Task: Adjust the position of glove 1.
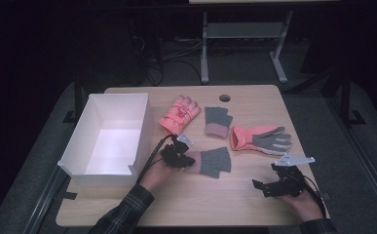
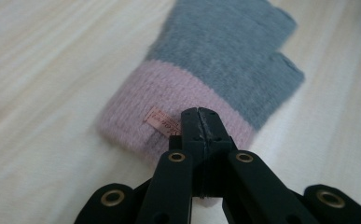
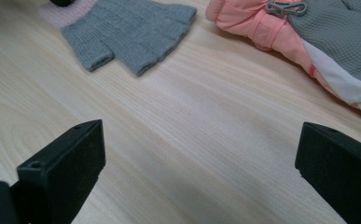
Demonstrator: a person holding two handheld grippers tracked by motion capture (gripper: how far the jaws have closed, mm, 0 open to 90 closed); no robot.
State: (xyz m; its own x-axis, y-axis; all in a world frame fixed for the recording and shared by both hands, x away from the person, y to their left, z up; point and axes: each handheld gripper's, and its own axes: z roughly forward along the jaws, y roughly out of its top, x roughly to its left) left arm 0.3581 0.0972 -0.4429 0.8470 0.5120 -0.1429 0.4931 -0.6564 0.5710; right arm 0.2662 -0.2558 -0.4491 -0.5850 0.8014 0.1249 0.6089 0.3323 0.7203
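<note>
At the centre of the high view, the left tool (image 1: 182,157) is seen clenched on the pink cuff of a grey fingerless glove (image 1: 212,161), which lies flat on the counter (image 1: 196,204) just right of that tool. Low in the left gripper view, the black jaws are pressed together with the cuff edge of the glove (image 2: 225,60) pinched between their tips, beside a small sewn label. Toward the lower right of the high view, the right tool (image 1: 260,187) is held released, its jaws spread wide over bare wood, well apart from the glove. Above the held glove, a second grey fingerless glove (image 1: 217,121) is laid, flanked by an orange ski glove (image 1: 178,114) to its left and another orange-and-grey ski glove (image 1: 261,139) to its right. At the left side, a white box (image 1: 109,140) is stood open.
</note>
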